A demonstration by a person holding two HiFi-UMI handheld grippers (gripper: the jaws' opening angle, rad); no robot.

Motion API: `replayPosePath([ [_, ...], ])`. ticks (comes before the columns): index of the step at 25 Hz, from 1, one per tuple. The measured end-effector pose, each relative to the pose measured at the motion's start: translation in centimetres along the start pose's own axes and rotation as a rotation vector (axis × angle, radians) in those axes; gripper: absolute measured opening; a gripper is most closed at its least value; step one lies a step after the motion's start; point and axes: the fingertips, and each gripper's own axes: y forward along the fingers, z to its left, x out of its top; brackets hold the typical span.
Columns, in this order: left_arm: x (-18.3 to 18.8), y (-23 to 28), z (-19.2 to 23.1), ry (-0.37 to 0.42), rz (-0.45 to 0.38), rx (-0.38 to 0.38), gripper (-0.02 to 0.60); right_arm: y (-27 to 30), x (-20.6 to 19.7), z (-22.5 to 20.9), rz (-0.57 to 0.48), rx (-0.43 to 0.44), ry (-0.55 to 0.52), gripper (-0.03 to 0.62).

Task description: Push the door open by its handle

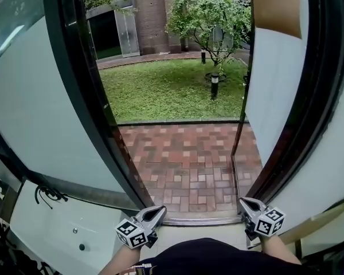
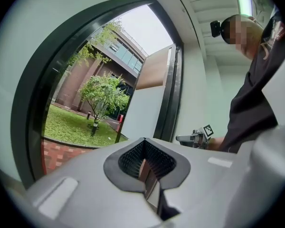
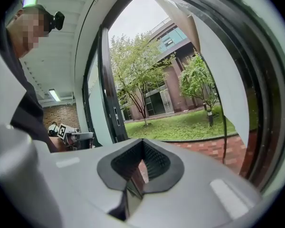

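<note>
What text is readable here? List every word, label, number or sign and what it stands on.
None: no word, number, brand or sign can be read in any view.
Marker cube on the left gripper: black-and-white squares only, no letters.
Marker cube on the right gripper: the same.
Door and building: no lettering visible.

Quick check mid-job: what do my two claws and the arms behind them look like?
The left light-grey plastic claw and the right light-grey plastic claw match: smooth grey shells, black ribbed pads, each carrying a white cube with black square markers. The person wears a dark top; no sleeves cover the forearms.
</note>
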Motion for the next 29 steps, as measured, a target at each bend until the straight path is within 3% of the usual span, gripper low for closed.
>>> replayPosePath([
  [12, -0.1, 1.5, -1.2, 0.004, 0.001, 0.022, -0.003, -0.7, -0.4, -2.0, 0.045, 0.030, -0.036, 0.000],
  [29, -0.2, 1.1, -0.9, -0.012, 0.001, 0.014, -0.003, -0.7, -0.7, -1.0, 0.059, 0.037, -0.063, 0.000],
])
